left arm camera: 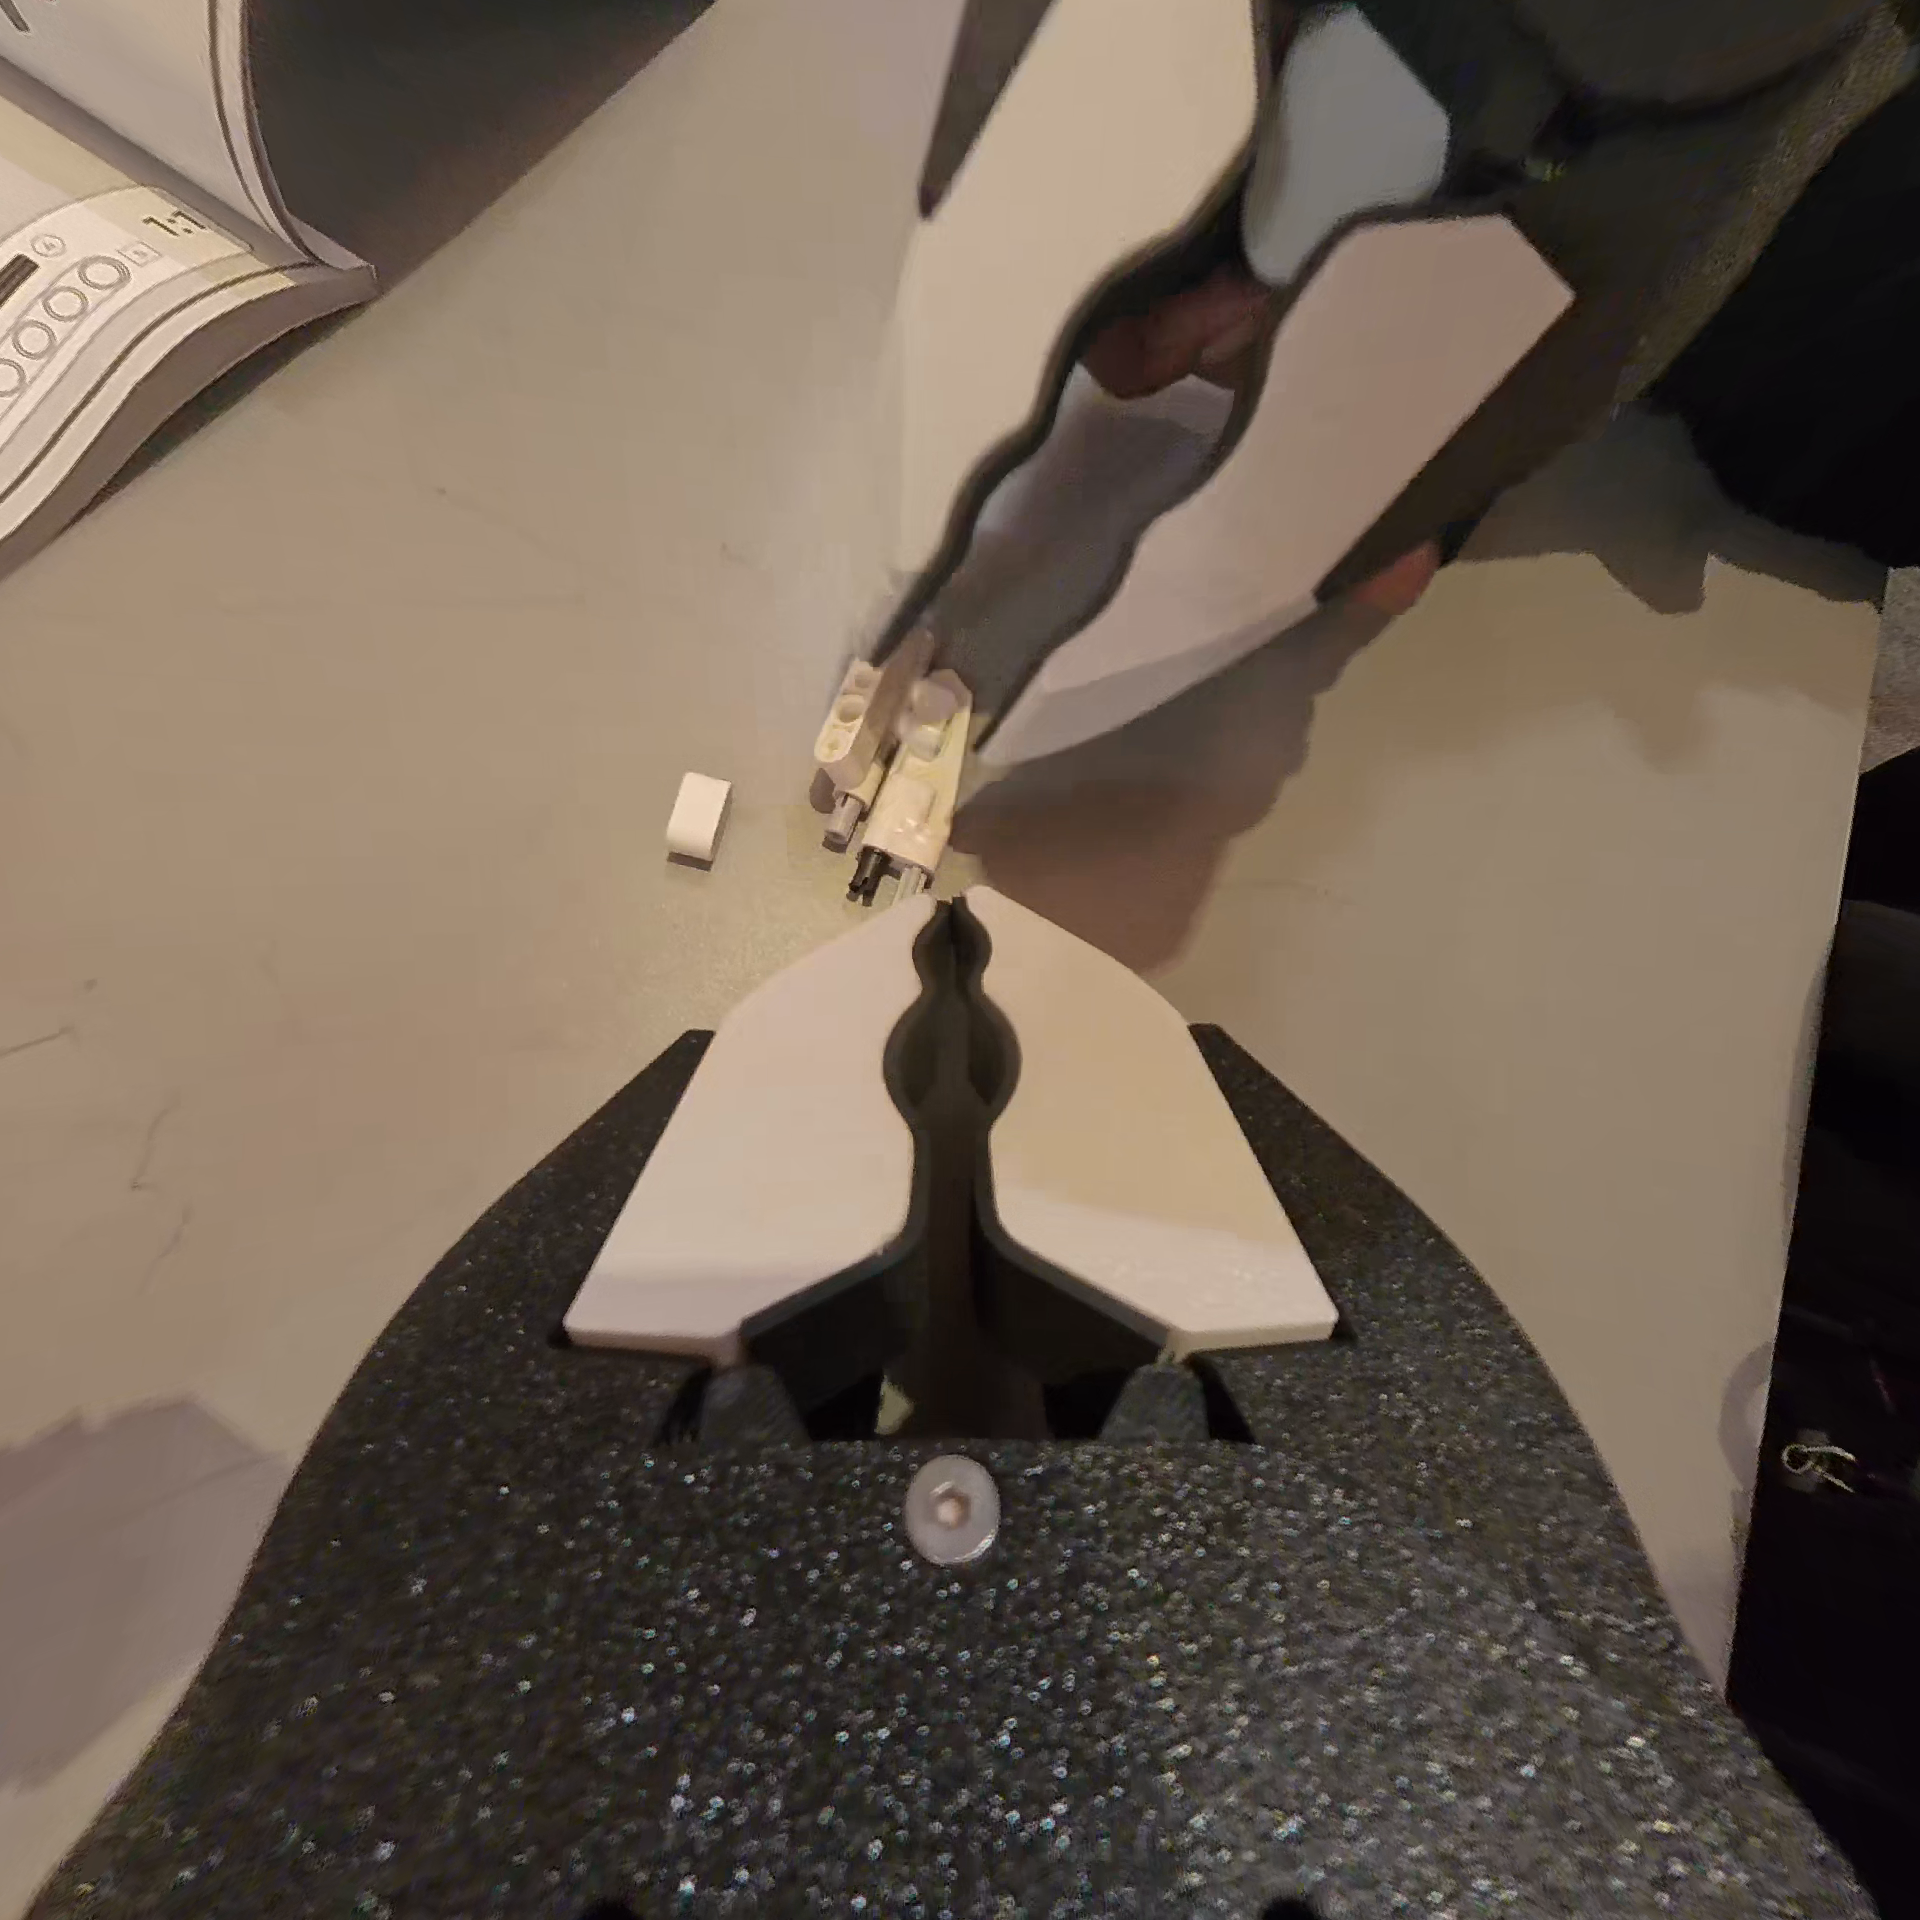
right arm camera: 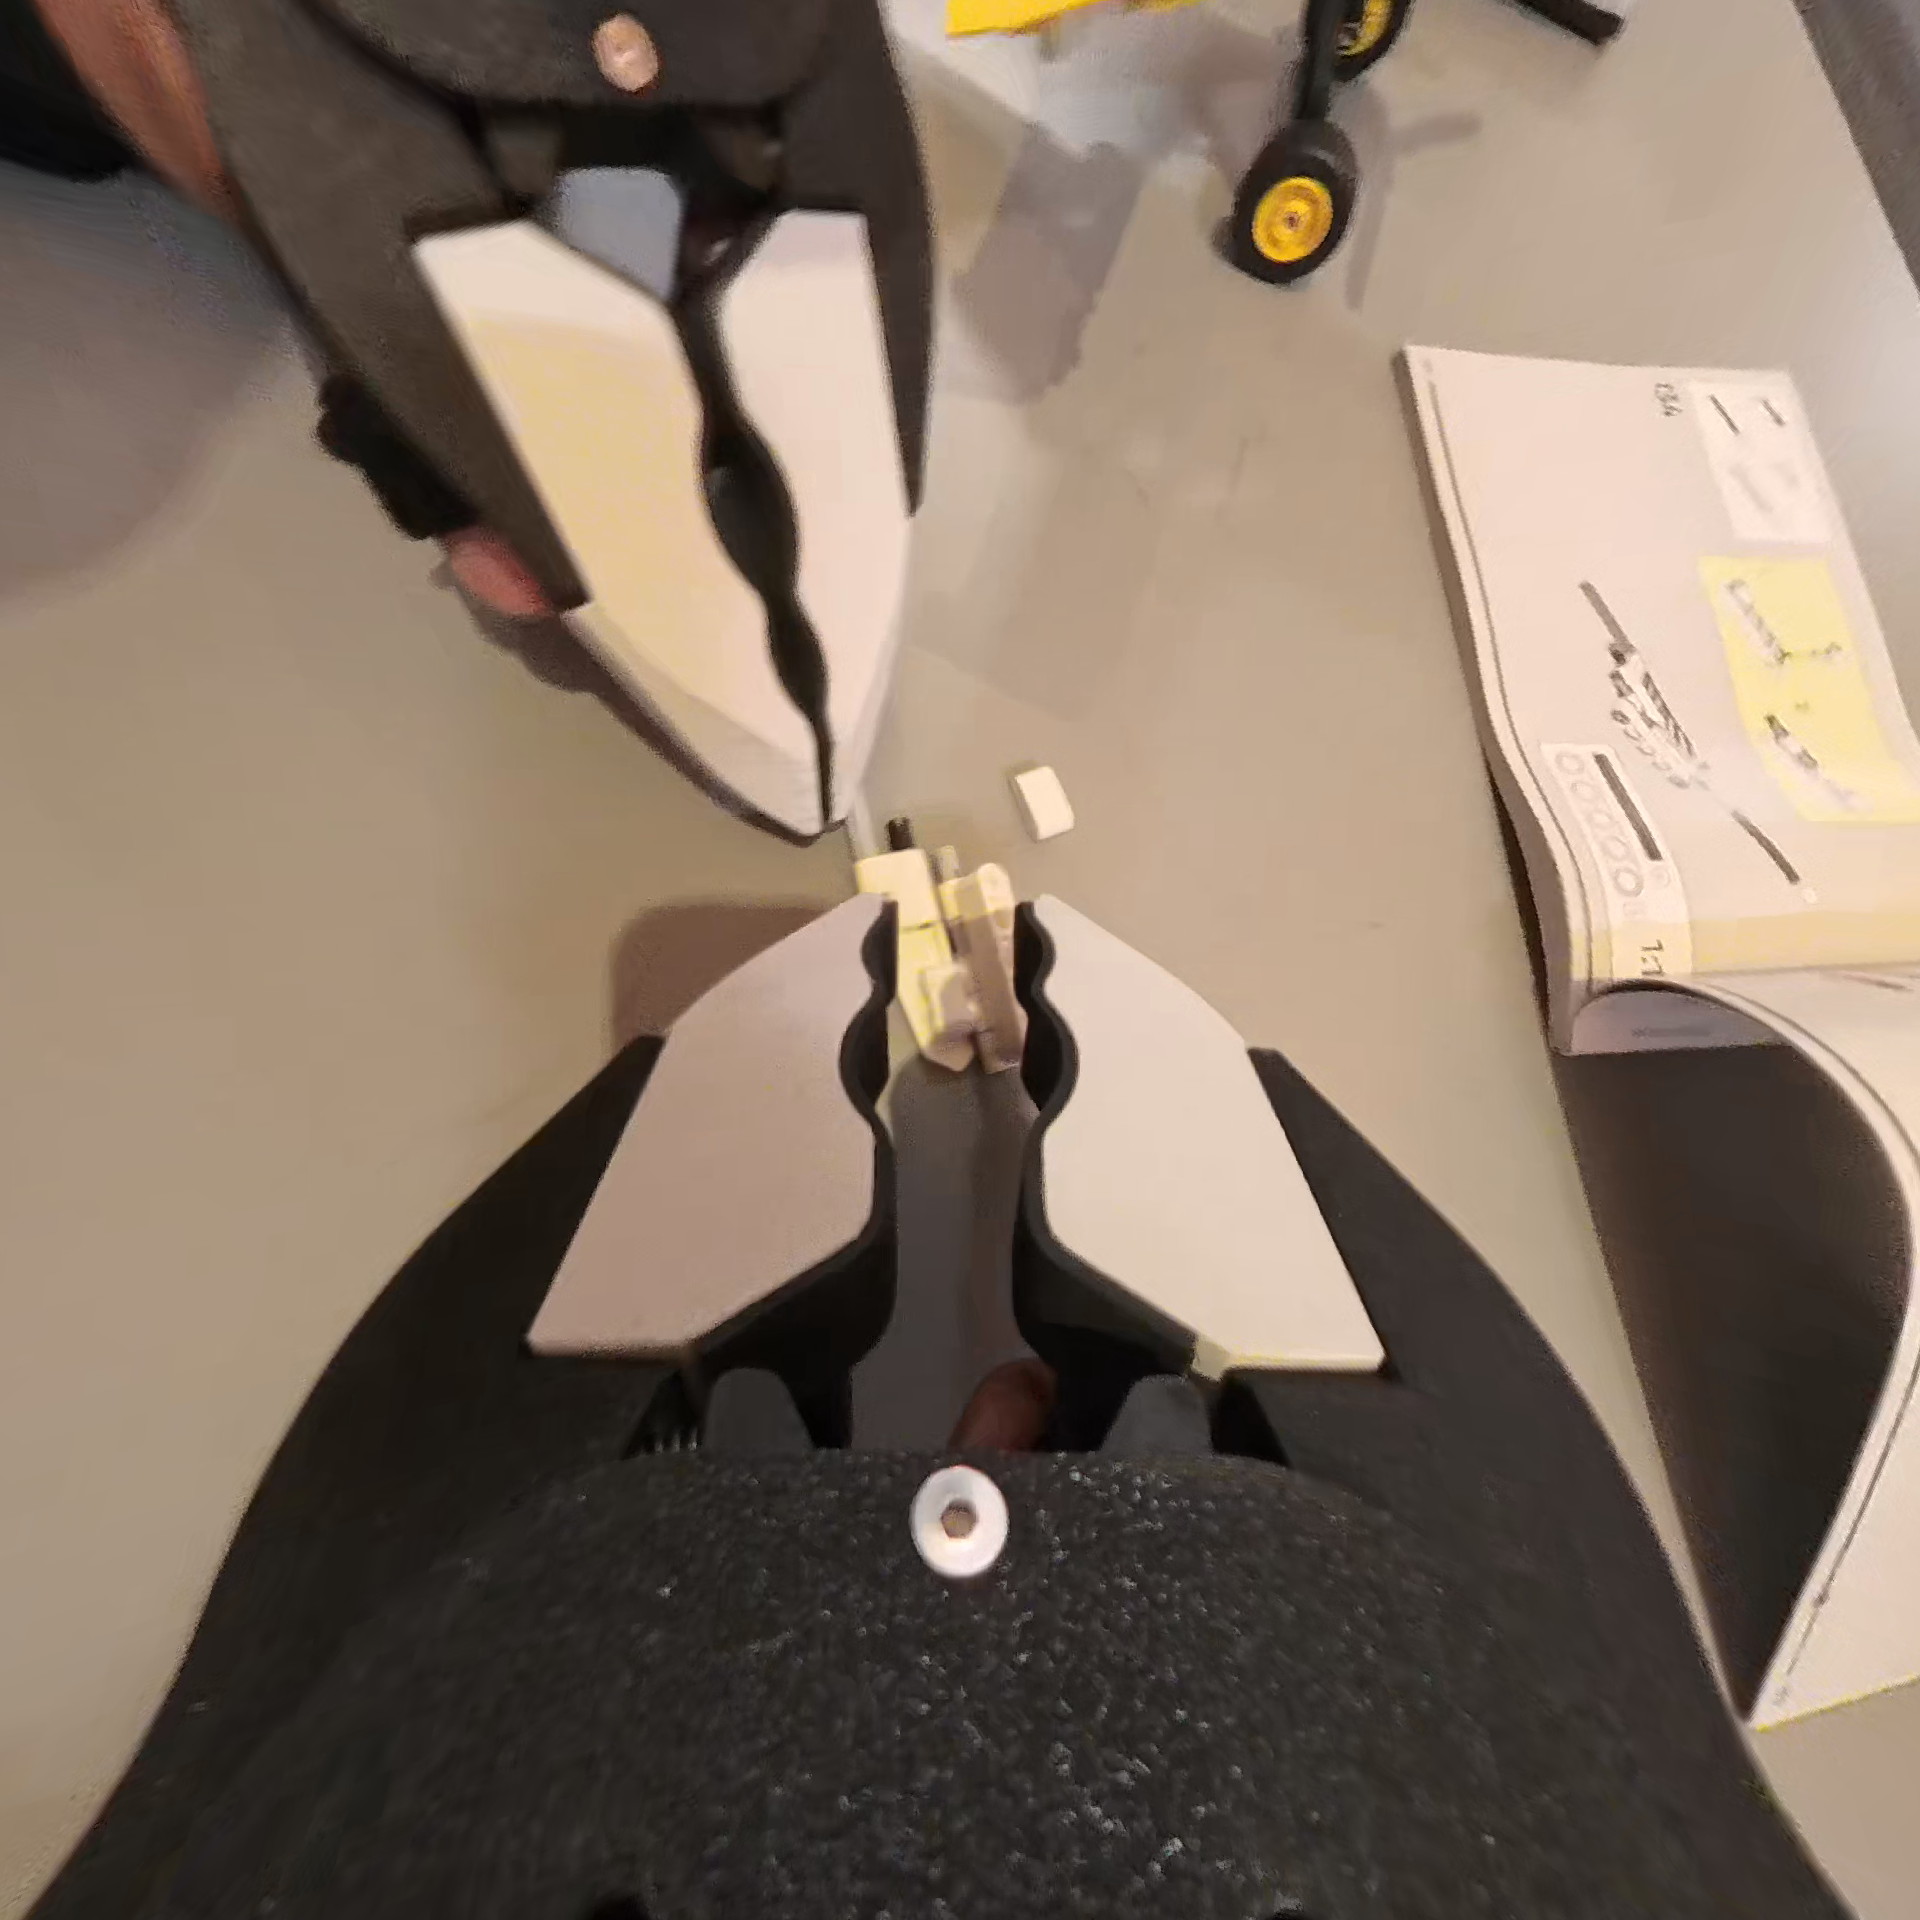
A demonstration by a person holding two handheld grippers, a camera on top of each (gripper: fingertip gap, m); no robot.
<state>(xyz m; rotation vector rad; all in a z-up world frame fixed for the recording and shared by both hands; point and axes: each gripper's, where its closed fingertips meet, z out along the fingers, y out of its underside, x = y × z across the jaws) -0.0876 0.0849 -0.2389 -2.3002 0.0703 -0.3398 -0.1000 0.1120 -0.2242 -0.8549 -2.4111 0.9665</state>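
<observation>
1. the grey table (right arm camera: 1195, 582) is the biggest thing, and everything sits on it
2. an open booklet (right arm camera: 1662, 665) with drawings lies near the table's edge, well away from the tongs
3. the right gripper (right arm camera: 956, 914) has its two fingers around a small white and grey brick build (right arm camera: 951, 956); the fingers (right arm camera: 790, 997) look pressed on its sides, so it seems to be gripping it
4. the left gripper (left arm camera: 951, 906) has its tips shut together with nothing between them; it sits just beside the end of the build where a little black pin (left arm camera: 868, 873) sticks out
5. a toy part with a black and yellow wheel (right arm camera: 1294, 213) stands far off at the back
6. the brick build is in the middle of the table, between the two tongs; it looks light, hard and a bit smooth, and its clipped parts could pop apart if squeezed too hard; the long flat sides look like the best place to hold
7. a tiny loose white brick (left arm camera: 698, 831) lies near the build, not touching it
</observation>
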